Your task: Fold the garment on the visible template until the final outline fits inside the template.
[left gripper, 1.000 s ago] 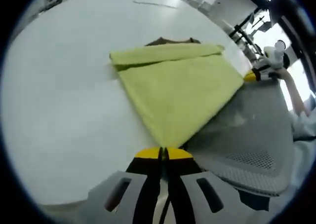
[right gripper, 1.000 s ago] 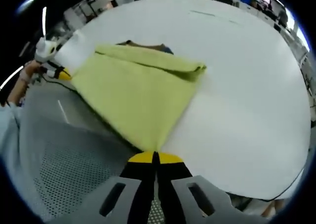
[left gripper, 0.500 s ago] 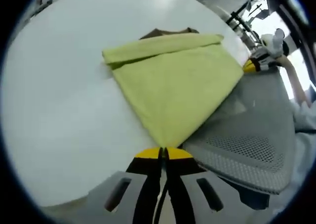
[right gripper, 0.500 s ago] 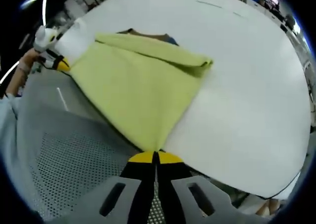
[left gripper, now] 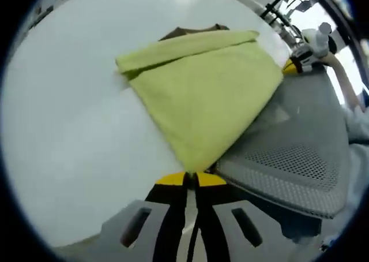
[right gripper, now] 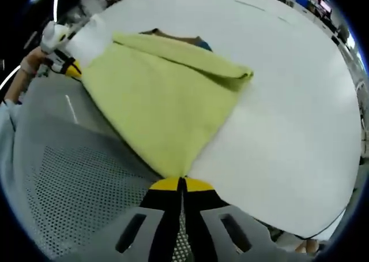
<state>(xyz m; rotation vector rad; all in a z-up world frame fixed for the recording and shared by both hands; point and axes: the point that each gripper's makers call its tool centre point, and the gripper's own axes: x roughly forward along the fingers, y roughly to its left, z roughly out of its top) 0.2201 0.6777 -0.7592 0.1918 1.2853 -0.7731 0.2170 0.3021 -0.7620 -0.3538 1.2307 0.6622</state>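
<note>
I hold a pair of tongs in each hand, and both are clenched on the same yellow-green garment point(left gripper: 202, 94). My left tongs point(left gripper: 191, 180) pinch one corner of the cloth between closed, yellow-tipped jaws. My right tongs point(right gripper: 181, 184) pinch another corner the same way. Seen from each side, the cloth fans out from the pinched corner into a broad triangle and stretches up toward the far part of the white table point(left gripper: 69, 129).

At its far end the garment is already doubled over: a thick rolled fold runs across it and rests on the table. Just beyond that fold a thin brown strip point(left gripper: 190, 31) peeks out, which I judge to be the template, though most of it is covered. The near half of the cloth hangs lifted off the table edge, above a grey perforated chair seat point(left gripper: 288, 169).

So one fold looks done. What is left, in my judgement, is to carry these two corners forward, lay them flat, and check the outline against the template.
</note>
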